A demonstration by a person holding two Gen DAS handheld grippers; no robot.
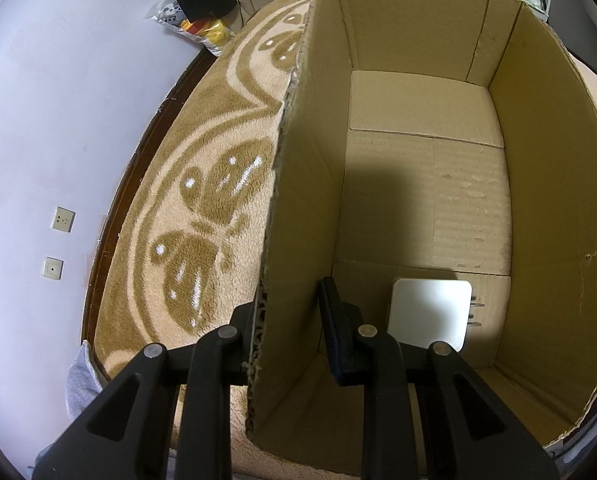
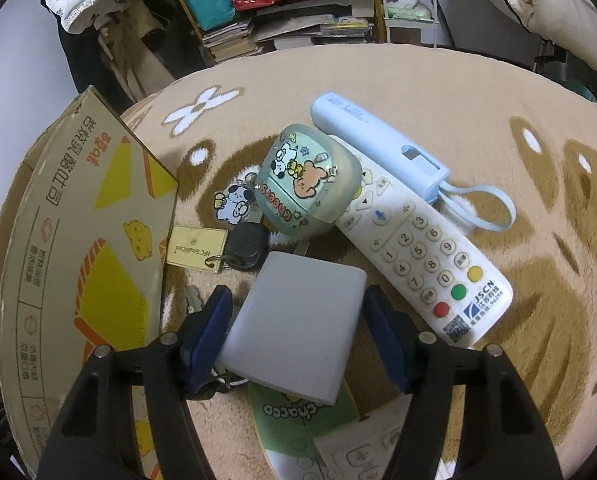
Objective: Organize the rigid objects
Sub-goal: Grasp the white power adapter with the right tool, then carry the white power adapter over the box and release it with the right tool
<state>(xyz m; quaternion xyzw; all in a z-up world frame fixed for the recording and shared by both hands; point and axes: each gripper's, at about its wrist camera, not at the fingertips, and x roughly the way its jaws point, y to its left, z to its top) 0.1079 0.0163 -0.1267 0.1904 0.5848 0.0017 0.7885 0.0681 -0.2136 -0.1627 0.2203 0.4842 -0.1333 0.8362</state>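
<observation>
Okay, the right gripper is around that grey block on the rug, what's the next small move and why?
Probably close the right gripper on the grey block. Its blue pads flank the block's two sides with gaps showing, so it isn't clamped yet. The left gripper straddles the cardboard box's wall, as if steadying it, and a white adapter lies inside, so the block likely goes there next.

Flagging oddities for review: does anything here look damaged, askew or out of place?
Mostly minor. The brown cardboard box has a ragged, frayed left wall edge, straddled by the left hand-held gripper. The cartoon-printed earbud case lies tilted across the white remote control.
</observation>
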